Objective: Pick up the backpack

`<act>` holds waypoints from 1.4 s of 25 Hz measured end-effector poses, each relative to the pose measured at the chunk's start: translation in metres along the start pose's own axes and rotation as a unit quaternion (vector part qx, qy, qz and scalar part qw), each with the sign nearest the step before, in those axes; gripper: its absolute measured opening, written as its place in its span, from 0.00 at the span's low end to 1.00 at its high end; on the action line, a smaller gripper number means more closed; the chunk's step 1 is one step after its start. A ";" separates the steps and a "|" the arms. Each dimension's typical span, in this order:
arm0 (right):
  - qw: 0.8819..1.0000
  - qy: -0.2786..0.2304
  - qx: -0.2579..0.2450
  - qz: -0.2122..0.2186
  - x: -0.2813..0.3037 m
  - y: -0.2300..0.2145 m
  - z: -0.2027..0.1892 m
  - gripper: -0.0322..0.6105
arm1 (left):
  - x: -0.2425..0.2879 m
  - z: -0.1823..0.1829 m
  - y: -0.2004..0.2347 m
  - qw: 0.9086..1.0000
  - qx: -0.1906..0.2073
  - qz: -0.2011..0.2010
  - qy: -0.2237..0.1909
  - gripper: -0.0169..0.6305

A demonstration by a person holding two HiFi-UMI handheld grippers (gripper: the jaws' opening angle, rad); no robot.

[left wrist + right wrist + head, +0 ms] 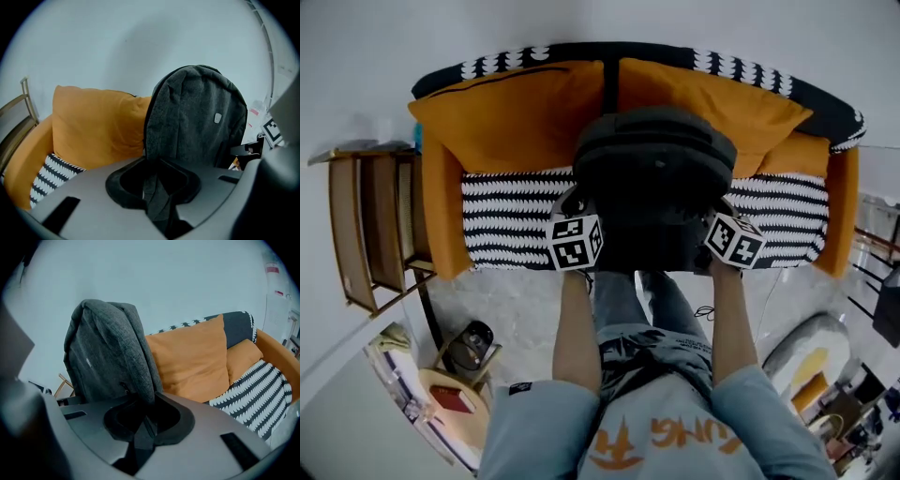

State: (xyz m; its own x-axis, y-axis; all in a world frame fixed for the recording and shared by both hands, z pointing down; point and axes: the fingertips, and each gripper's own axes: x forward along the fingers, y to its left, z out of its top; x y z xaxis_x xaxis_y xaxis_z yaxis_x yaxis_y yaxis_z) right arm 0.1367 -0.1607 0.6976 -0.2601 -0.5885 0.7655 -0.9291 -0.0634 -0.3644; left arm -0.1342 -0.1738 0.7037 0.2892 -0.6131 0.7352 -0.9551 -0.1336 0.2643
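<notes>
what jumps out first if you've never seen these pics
A dark grey backpack fills the middle of the head view, in front of the sofa. The left gripper and right gripper each pinch a fold of its fabric, one at each side. Behind it, big orange cushions glow against the sofa's black-and-white pattern.

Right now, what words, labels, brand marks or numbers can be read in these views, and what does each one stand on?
"KUNG", uncertainly: orange letters on the person's light blue shirt.
Too small to read: the small grey badge on the dark grey fabric backpack.
Blurred, unreadable: the red label on the white wall.
</notes>
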 end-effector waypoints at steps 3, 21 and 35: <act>1.000 -0.011 -0.002 0.009 -0.024 0.004 0.006 0.11 | -0.025 0.007 -0.012 1.000 0.000 0.012 -0.014 0.15; 0.987 -0.139 -0.054 0.053 -0.161 0.016 0.083 0.11 | -0.150 0.074 -0.101 0.990 0.020 0.033 -0.134 0.15; 0.952 -0.241 -0.177 0.068 -0.261 0.042 0.135 0.10 | -0.245 0.120 -0.152 0.972 0.063 0.043 -0.224 0.15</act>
State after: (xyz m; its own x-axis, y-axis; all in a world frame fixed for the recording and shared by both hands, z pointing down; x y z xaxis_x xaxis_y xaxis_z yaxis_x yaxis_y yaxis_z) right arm 0.2007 -0.1189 0.4106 -0.3122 -0.8787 0.3611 -0.9482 0.2648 -0.1753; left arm -0.0674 -0.0968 0.4079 0.1791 -0.8997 0.3981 -0.9828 -0.1446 0.1152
